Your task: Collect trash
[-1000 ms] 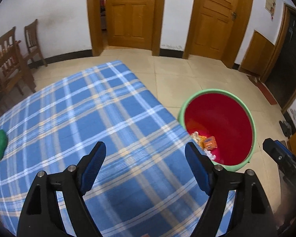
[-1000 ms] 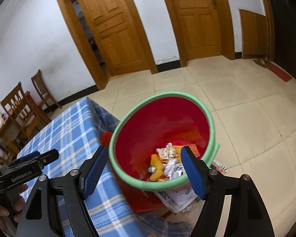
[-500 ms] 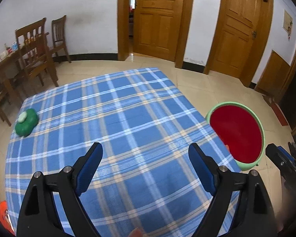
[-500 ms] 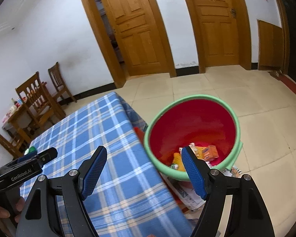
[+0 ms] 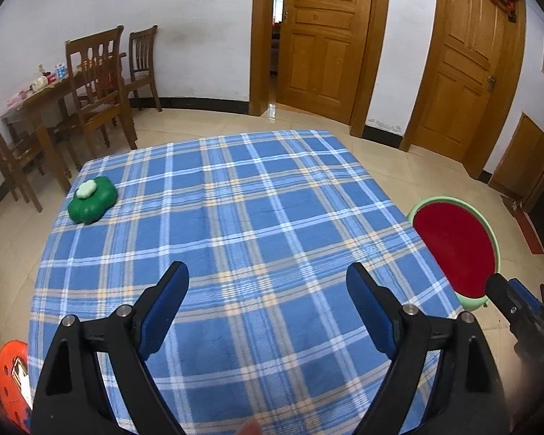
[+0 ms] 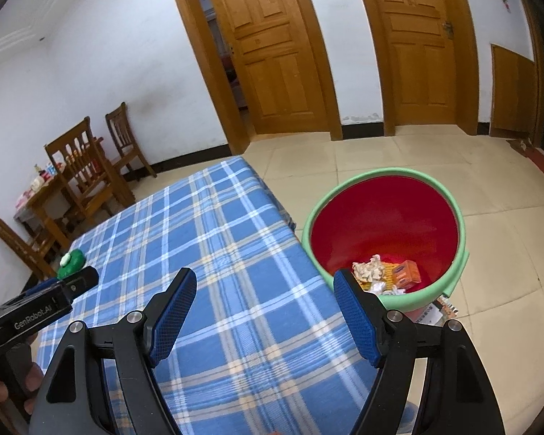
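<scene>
A red bin with a green rim stands on the floor right of the table; it also shows in the left wrist view. Crumpled paper and an orange packet lie in it. A green clover-shaped object with a white top sits at the table's far left, also in the right wrist view. My left gripper is open and empty above the blue plaid tablecloth. My right gripper is open and empty above the table's right edge, near the bin.
Wooden chairs and a small cluttered table stand at the far left. Wooden doors line the back wall. An orange perforated object is at the lower left. Papers lie on the floor under the bin.
Both grippers have pulled back and turned left from the bin toward the table. More tablecloth and the green object have come into view. Both stay open.
</scene>
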Available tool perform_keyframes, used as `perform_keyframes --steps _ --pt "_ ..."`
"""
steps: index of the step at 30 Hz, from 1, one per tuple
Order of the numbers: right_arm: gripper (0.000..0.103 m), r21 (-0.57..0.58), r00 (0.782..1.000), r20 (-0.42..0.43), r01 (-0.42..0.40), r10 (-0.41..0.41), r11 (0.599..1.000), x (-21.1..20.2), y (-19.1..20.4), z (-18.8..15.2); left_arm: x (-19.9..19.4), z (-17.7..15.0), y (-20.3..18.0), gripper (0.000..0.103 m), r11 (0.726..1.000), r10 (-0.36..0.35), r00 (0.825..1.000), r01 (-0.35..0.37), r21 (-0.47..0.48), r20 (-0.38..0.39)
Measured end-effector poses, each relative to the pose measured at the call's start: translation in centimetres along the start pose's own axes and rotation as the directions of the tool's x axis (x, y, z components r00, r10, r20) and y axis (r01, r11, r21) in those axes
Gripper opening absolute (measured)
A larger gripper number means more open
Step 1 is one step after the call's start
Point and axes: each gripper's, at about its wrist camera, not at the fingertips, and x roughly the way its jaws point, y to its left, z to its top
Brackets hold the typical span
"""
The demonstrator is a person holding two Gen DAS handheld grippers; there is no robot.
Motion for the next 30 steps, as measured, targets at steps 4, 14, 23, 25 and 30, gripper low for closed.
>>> perform_keyframes --steps 4,14,23,25,30 --pt "0.079 -0.011 1.0 -0.006 -0.003 0.003 1.0 0.0 0.7 -0.6 -0.4 -0.5 0.7 0.088 1.0 0.014 1.0 -0.014 -0.014 0.001" --pt "0.079 -0.027 1.0 -0.02 -0.009 0.009 1.0 -0.1 1.5 -1.1 -0.9 -1.2 1.4 0.088 0.999 0.028 1.0 -0.028 -0.03 0.008" --pt "0.079 -0.03 1.0 -0.026 -0.009 0.008 1.0 0.0 1.8 -1.3 -1.0 -1.3 1.4 0.088 0.999 0.025 1.0 -0.025 -0.029 0.01" --pt "0.079 -0.03 1.0 -0.029 -0.009 0.008 1.0 0.1 1.8 -1.4 -1.0 -1.3 1.3 0.088 0.999 0.024 1.0 -0.023 -0.026 0.012" --pt "0.079 -0.03 1.0 -0.029 -0.009 0.008 1.0 0.1 1.8 -1.4 -1.1 -1.3 1.1 0.088 1.0 0.023 1.0 -0.022 -0.022 0.015"
